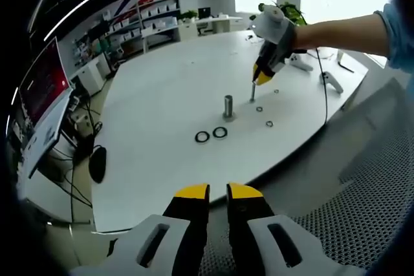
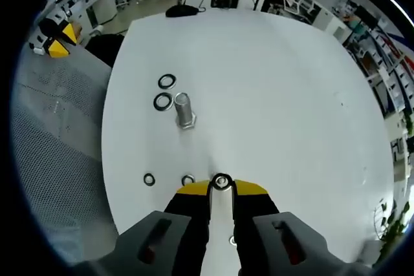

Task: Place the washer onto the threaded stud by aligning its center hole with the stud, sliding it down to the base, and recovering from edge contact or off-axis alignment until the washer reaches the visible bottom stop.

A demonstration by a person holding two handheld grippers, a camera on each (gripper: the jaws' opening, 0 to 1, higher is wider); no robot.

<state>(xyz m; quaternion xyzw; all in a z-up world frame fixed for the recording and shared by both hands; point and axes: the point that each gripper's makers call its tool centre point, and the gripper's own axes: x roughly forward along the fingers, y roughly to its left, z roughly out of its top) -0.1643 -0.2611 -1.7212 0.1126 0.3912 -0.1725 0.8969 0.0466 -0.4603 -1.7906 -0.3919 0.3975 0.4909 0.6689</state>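
The right gripper (image 2: 221, 187) is holding a small washer (image 2: 222, 181) between its yellow tips, the jaws nearly together on the ring's edge. In the left gripper view this same gripper (image 1: 261, 79) is hanging over a thin stud (image 1: 252, 91) on the white desk (image 2: 272, 88), with the tips just above the stud's top. Whether the hole is already over the stud, I cannot tell. The washer is looking thin, stiff and light, probably smooth metal, so it may slip or tilt easily; I think the rim is the right place to hold it, leaving the centre hole free. Just beside the right gripper's tips, two small washers (image 2: 187, 179) are lying loose on the desk, and a third small ring (image 2: 232, 241) is showing between the jaws lower down. Farther ahead a thick metal cylinder (image 2: 184, 110) is standing upright, with two bigger dark rings (image 2: 163, 101) lying near it. The left gripper (image 1: 218, 193) is waiting well apart from all this, off the desk's edge above a perforated grey surface (image 1: 362, 211), its jaws narrow and holding nothing.
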